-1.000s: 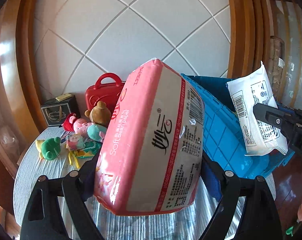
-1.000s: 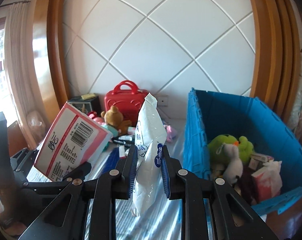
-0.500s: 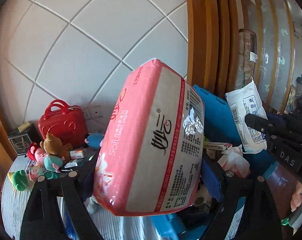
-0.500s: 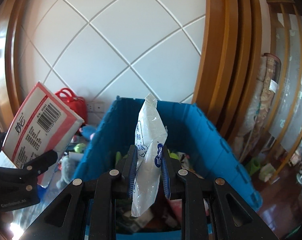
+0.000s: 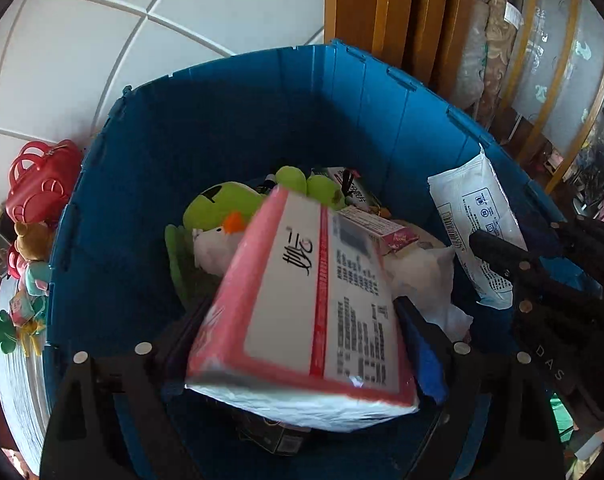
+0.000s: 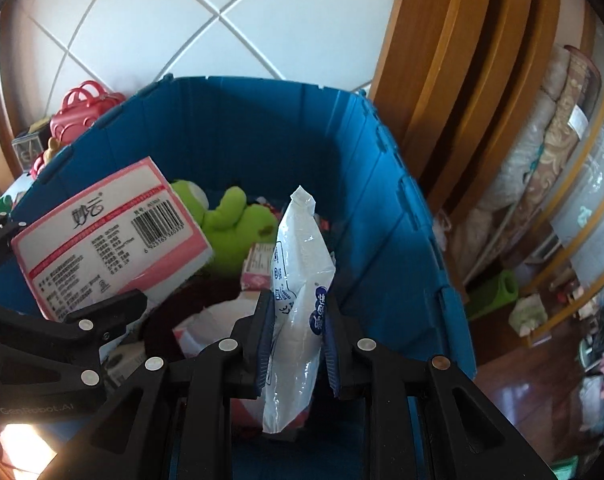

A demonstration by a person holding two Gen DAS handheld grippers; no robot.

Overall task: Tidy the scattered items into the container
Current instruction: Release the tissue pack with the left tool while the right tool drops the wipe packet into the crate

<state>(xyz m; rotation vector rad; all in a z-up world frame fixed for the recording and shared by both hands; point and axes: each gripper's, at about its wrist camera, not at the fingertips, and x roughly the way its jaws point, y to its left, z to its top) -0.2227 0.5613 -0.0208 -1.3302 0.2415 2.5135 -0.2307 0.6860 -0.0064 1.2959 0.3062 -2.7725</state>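
Both packs hung over the open blue container point(image 5: 229, 128). The left tool point(image 5: 302, 344) was clamped across the pink tissue pack point(image 5: 302, 300), tilted above the green plush point(image 5: 221, 204) inside it; the right tool point(image 6: 295, 336) pinched the white wipes pouch point(image 6: 297, 280) upright near the container's right wall. Best to lower each clear of the rim, then release over a gap, one at a time. The container's floor and near wall were hidden, and the toys left on the worktop point(image 5: 17, 380) beside its left wall were too small to tell apart.
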